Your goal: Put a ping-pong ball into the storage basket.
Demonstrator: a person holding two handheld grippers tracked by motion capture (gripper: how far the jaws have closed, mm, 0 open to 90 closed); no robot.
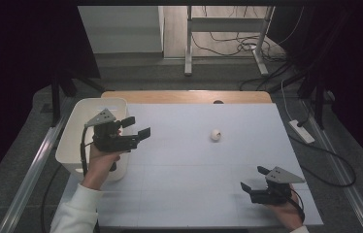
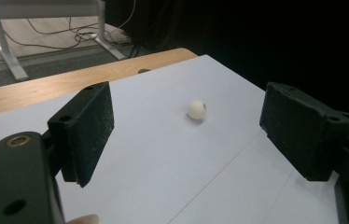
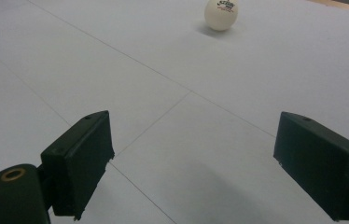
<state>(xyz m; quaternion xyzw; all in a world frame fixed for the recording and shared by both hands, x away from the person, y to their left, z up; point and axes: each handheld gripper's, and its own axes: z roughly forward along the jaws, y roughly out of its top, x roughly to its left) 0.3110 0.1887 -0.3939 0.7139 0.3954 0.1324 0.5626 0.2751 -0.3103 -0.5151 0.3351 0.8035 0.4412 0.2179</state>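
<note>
**Ana:** On the pale grey sheet that covers the desk, right of its middle, sits the small white ping-pong ball with a printed mark. It rests alone, with nothing touching it.

**Ben:** So nothing is picked up?

**Ana:** No. The left gripper hangs in the air by the white plastic bin at the desk's left edge, its black fingers spread wide and empty. In the left gripper view the ball lies ahead between them, well apart. The right gripper sits low near the front right corner, fingers also spread with nothing between; in its own view the ball is far up the sheet.

**Ben:** How far along, then?

**Ana:** I'd judge it at the reach. The approach, the grasp, the lift and, if the ball is meant for the bin, the carry are all left. I can't see into the bin.

**Ben:** Room to move?

**Ana:** Plenty. The sheet between each gripper and the ball is bare. The bare wooden strip and the far edge lie beyond the ball, so a nudge could roll it that way. On the way back the bin's near wall is the one rim to clear.
</note>
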